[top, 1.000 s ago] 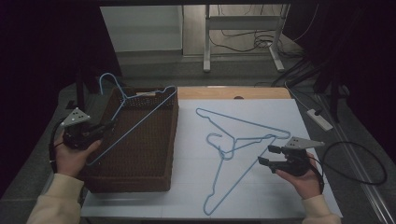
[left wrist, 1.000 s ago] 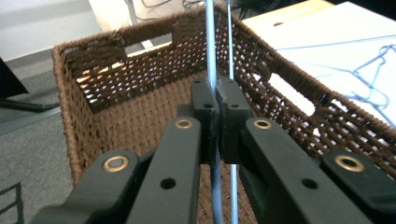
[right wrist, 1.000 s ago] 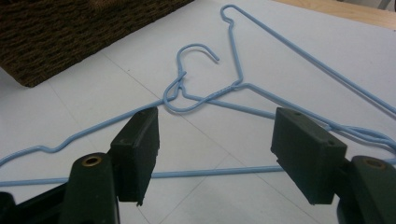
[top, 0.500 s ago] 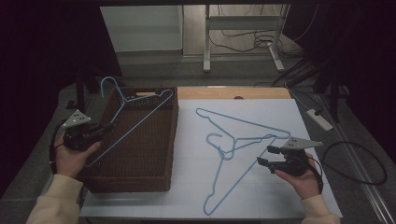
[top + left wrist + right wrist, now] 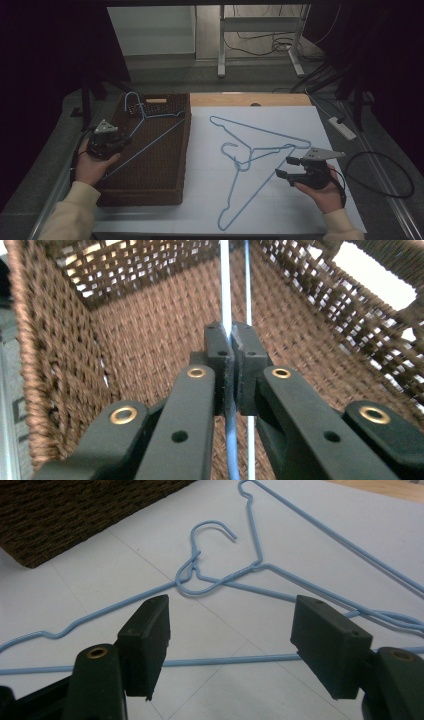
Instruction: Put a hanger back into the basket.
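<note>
My left gripper (image 5: 126,141) (image 5: 230,340) is shut on the wire of a blue hanger (image 5: 161,134) (image 5: 225,285). It holds the hanger tilted inside the brown wicker basket (image 5: 150,180) (image 5: 145,335), hook toward the far wall. Two more blue wire hangers (image 5: 243,162) (image 5: 210,527) lie crossed on the white sheet (image 5: 300,120) to the right. My right gripper (image 5: 285,167) (image 5: 232,630) stands open just above the sheet, at the right end of those hangers. One hanger's bottom wire (image 5: 225,661) runs on the sheet beneath the gap of its jaws, untouched.
The basket takes up the table's left side, its right wall bordering the white sheet. A strip of bare wood (image 5: 250,99) shows behind the sheet. A white power strip (image 5: 342,127) and cables lie off the right edge. Table legs (image 5: 220,45) stand farther back.
My left hand has come down and toward me with the hanger, so the hook now sits lower, inside the basket's far end. The right gripper has stayed still.
</note>
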